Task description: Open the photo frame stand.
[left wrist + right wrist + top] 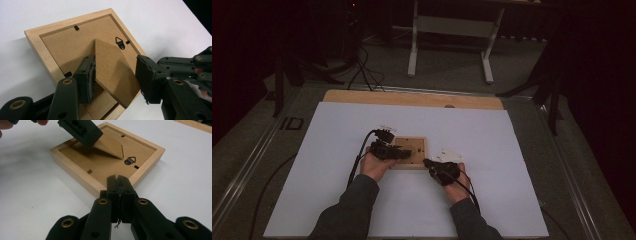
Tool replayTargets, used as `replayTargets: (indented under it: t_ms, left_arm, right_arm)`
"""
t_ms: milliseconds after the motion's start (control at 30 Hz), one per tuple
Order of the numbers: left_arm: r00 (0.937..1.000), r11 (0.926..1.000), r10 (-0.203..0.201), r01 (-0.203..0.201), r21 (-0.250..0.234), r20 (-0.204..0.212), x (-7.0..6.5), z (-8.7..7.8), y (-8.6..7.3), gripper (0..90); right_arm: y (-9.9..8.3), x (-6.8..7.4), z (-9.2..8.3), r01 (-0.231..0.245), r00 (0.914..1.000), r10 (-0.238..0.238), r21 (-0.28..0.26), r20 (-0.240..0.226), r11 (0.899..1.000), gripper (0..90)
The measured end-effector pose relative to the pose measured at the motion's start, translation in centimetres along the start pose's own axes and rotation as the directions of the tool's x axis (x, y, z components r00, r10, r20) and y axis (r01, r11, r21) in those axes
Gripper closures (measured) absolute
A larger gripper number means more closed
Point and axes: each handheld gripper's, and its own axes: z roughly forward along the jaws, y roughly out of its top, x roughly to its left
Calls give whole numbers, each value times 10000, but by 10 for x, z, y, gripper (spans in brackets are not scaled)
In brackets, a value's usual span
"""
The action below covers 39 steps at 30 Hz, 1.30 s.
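On the white worktop (337, 150) lies a wooden picture frame (411, 152), face down, near the middle and just beyond both hands. Its brown backing board (67, 47) faces up, with a small black hanging hook (120, 43) near one edge.

At the left, the left tool (113, 78) reaches over the frame from the person's left hand (373, 166). Its jaws stand apart, one on each side of the backing's fold-out stand (113, 72), which is tilted up off the board. One pad lies against the stand's raised edge; the other is clear of it — so the stand sits between the jaws without being clamped.

At the right, the right tool (117, 180) — held in the right hand (457, 187) — has its jaws pressed together with nothing between them (a thin seam is all that shows). Its tip sits at the frame's near rim, right by the wood; whether it touches I cannot tell.
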Motion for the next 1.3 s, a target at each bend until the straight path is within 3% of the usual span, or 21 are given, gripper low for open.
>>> replayTargets:
  t_ms: [100,533,867,1000,1100,1300]
  left_arm:
    - [9995,9998,120,-115,186,-282,-2,1,0,529]
    - [9962,9983,580,-573,115,-645,-7,1,-1,541]
    - [9834,9894,1435,-1452,-78,-1110,-18,-3,-5,541]
    - [9746,9827,1784,-1834,-254,-1351,-23,-5,-9,541]
    - [9630,9737,2166,-2250,-366,-1603,-28,-8,-13,541]
    - [9293,9466,3001,-3181,-537,-2151,-39,-14,-24,541]
  right_arm:
    - [0,0,0,-36,10000,36,5,-10,10000,875]
    - [3,-2,-2,79,9999,-80,90,90,9999,789]
    - [13,-10,-14,104,9999,-104,-175,50,9998,716]
    - [16,-13,-18,57,10000,-57,-208,-18,9998,687]
    - [17,-14,-19,42,10000,-42,-192,-15,9998,657]
    - [18,-16,-19,-141,9999,142,-60,20,9999,592]
